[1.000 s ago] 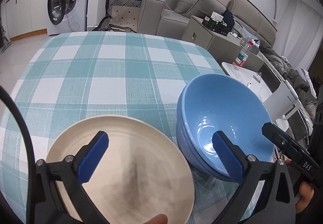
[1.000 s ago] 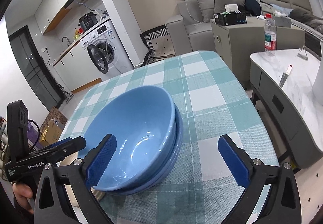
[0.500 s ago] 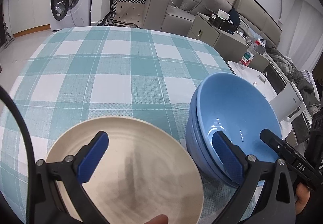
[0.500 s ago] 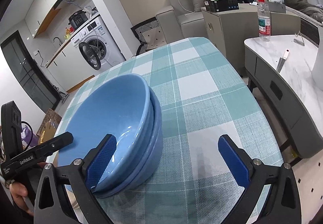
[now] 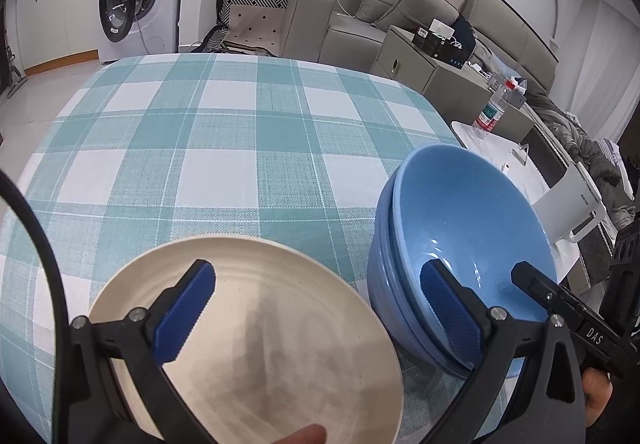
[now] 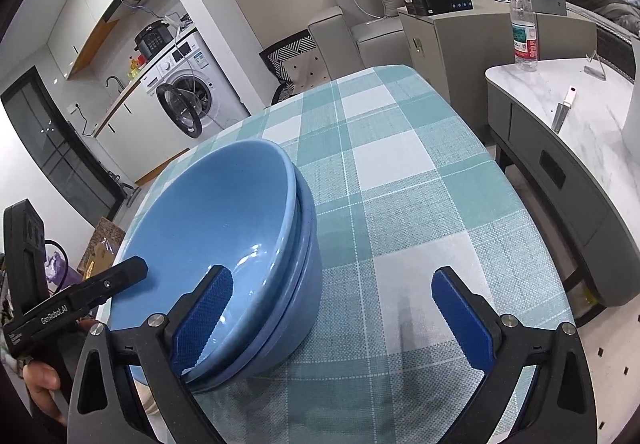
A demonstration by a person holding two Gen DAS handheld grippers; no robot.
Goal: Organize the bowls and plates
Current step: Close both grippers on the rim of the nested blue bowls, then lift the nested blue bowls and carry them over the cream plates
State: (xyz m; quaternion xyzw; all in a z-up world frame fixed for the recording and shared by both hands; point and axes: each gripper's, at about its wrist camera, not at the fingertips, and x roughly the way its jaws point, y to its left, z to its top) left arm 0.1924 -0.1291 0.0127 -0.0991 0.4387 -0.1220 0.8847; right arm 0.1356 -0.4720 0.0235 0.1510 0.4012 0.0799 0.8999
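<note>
Logging from my remote station: blue bowls [image 6: 224,240], two nested, nothing inside, on the checked tablecloth [image 5: 224,147]. Cream plate [image 5: 256,332], bare, just beside them. My left gripper [image 5: 316,308] and right gripper [image 6: 332,316] both gape wide, holding nothing. Water bottle [image 6: 523,31] on a side table beyond.

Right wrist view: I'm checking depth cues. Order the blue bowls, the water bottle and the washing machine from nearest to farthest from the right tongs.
1. Blue bowls, left, at the right tongs.
2. Water bottle, right, on the marble table.
3. Washing machine, left, beyond the table; nearly as far as the bottle.
</note>
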